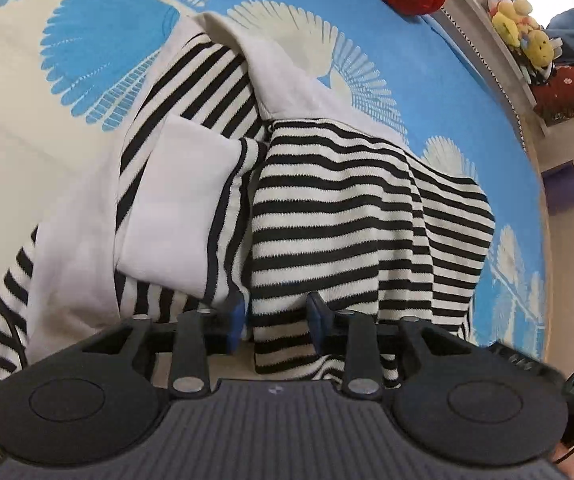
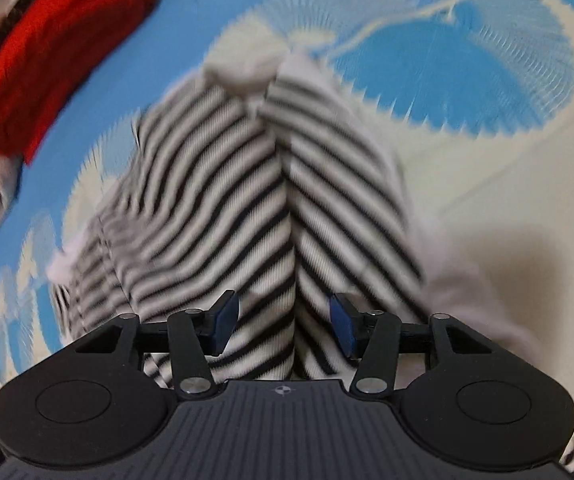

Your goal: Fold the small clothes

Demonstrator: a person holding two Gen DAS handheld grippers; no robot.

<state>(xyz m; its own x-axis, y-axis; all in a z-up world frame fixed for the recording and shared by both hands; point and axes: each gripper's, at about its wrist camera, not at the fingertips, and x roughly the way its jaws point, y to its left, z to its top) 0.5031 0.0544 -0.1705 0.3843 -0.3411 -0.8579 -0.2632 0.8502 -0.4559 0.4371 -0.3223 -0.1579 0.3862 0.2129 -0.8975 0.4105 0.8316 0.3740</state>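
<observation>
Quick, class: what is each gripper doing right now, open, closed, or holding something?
Left gripper: open, jaws apart over the striped garment.
Right gripper: open, the garment's ridge between its jaws.

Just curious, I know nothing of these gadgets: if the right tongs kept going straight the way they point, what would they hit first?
Probably the striped top, at its raised middle fold, though blur makes depth uncertain.

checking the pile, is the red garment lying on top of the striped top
No, the red garment lies apart from the striped top, on the blue bedspread.
</observation>
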